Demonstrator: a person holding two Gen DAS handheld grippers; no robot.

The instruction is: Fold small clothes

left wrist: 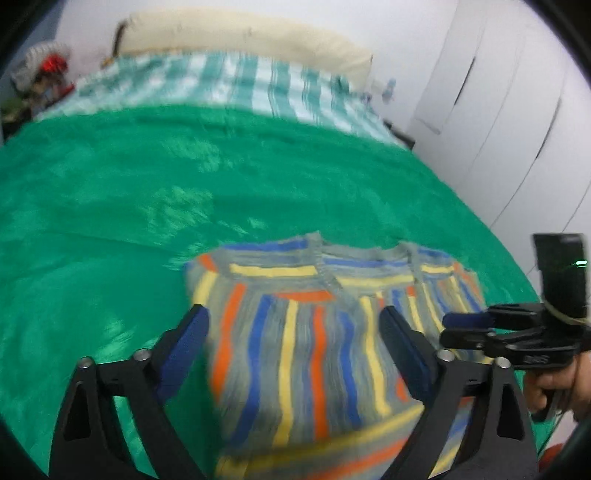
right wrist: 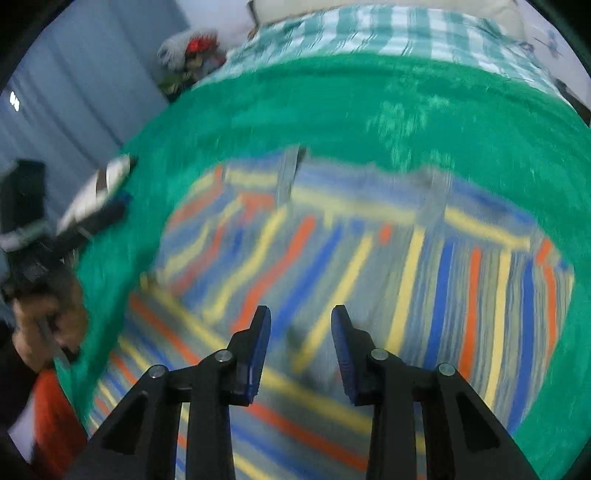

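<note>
Left gripper (left wrist: 293,345): jaws wide, nothing between the pads, not pressing on anything. The striped garment (left wrist: 317,332) lies directly ahead of and below them, its near part filling the gap in the left wrist view; whether the tips graze the cloth, can't tell through the blur.

Right gripper (right wrist: 301,349): jaws narrow-to-mid, clear gap, pads apart with cloth showing through below them. No pinch visible, so it reads as parted and holding nothing. The garment runs under and ahead of these jaws too.

Garment: grey knit with orange, blue and yellow stripes, lying mostly flat on the green blanket (left wrist: 110,206) of the bed. Collar edge points away from both jaws, hem end is toward them and partly out of frame. Long axis runs roughly away from the jaws, along the stripes. A band with stripes running crosswise sits nearest the jaws, probably a part already turned over, but blur makes that a guess.

Key relation: the right jaws sit over the middle of the body, the left ones nearer its left edge. Right is closer to the cloth. Next grab likely needs an edge or corner, not mid-panel.

Beyond: checked sheet (left wrist: 229,85) and pillow (left wrist: 240,35) at the far end.
</note>
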